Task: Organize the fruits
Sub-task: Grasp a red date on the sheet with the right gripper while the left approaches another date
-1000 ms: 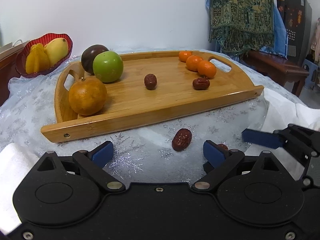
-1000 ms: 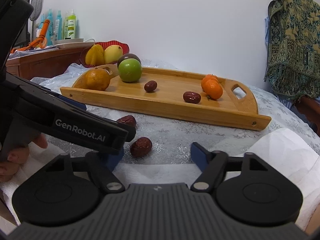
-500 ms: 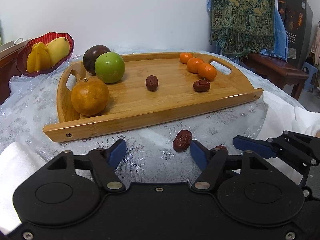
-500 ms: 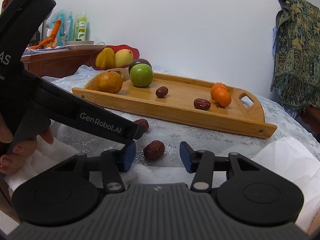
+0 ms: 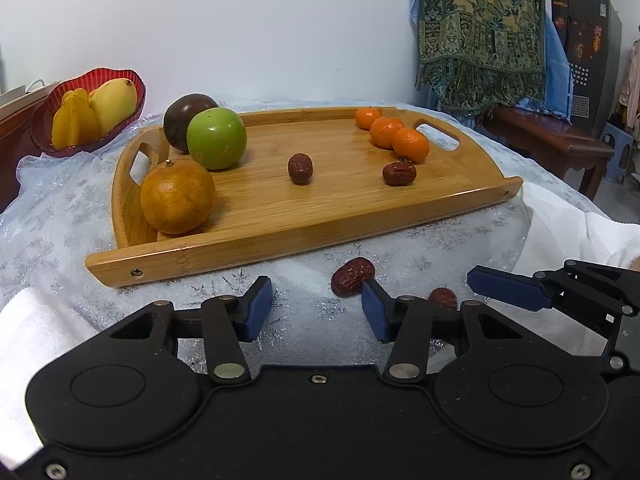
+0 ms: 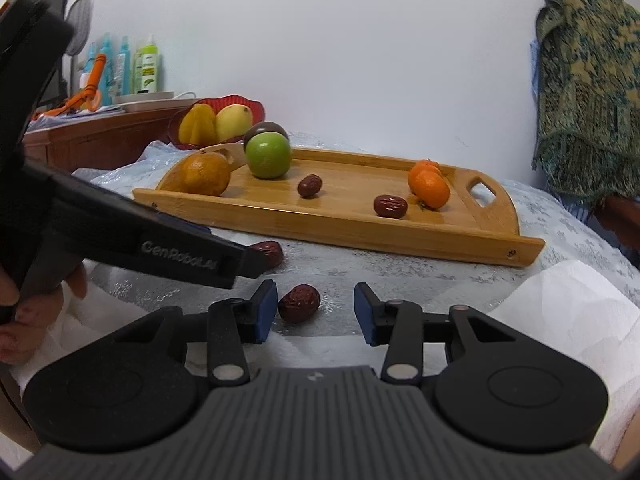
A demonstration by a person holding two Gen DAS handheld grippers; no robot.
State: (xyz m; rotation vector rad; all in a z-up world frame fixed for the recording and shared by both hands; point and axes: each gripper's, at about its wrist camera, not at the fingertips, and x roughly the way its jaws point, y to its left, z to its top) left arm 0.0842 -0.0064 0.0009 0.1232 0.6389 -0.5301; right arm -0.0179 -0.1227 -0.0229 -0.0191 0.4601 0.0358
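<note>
A wooden tray [image 5: 360, 216] holds an orange [image 5: 177, 197], a green apple [image 5: 216, 143], a dark plum [image 5: 185, 119], three small mandarins [image 5: 410, 144] and two red dates [image 5: 300, 168]. Two more dates lie on the cloth in front of the tray. My left gripper [image 5: 316, 314] is open, with one date [image 5: 353, 276] just beyond its right fingertip. My right gripper [image 6: 315, 312] is open around the other date [image 6: 299, 303], which lies between its pads without touching them. The tray also shows in the right wrist view [image 6: 400, 236].
A red bowl [image 5: 44, 136] with a mango and a starfruit stands at the back left. White towels [image 6: 568, 320] lie at both sides of the table. A wooden cabinet with bottles [image 6: 144, 68] is at far left. A patterned cloth [image 5: 476, 32] hangs at right.
Both grippers have narrowed their jaws and moved forward towards the dates on the cloth. The right gripper now has a date between its pads.
</note>
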